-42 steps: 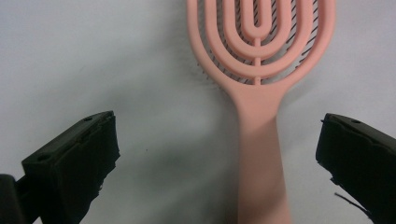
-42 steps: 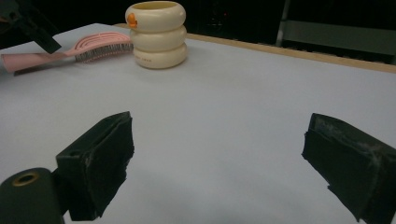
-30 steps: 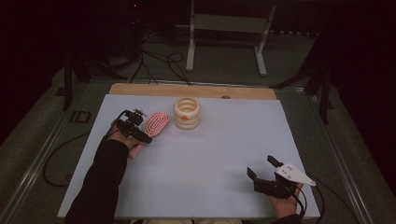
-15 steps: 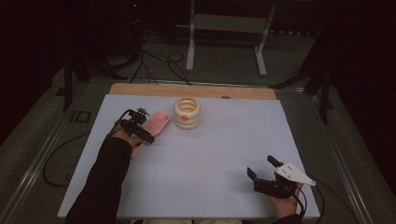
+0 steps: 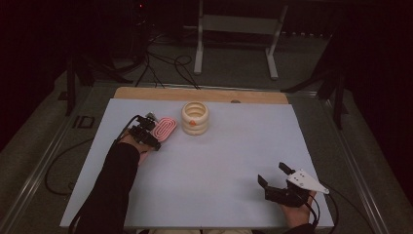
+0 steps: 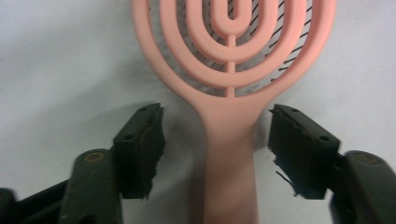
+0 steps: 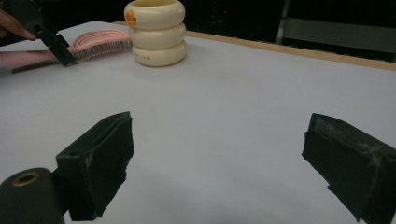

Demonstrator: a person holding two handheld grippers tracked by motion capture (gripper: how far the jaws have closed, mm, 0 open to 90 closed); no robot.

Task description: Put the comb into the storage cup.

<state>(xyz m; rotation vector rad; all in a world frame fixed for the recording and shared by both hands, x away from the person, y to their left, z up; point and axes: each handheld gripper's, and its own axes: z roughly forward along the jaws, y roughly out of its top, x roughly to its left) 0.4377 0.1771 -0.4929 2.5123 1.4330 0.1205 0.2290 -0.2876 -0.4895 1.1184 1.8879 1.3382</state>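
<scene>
Pink hairbrush (image 6: 232, 70) lies flat near the table's (image 5: 219, 165) far-left corner, beside a cream ringed holder (image 5: 195, 118), its handle between the left gripper's (image 6: 217, 149) spread fingers, ungrasped; right gripper (image 5: 273, 179) idles open at the near-right corner.

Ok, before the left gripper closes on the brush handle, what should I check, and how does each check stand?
1. Left gripper open: ok, jaws spread.
2. Handle between the jaws: ok, a gap shows on each side.
3. Brush flat on the table, bristles down: ok.
4. Brush apart from the cream holder: ok, a gap shows between them.
5. Right gripper out of the way: ok, open over the near right corner.
6. Jaws low enough to catch the handle: cannot tell.
</scene>
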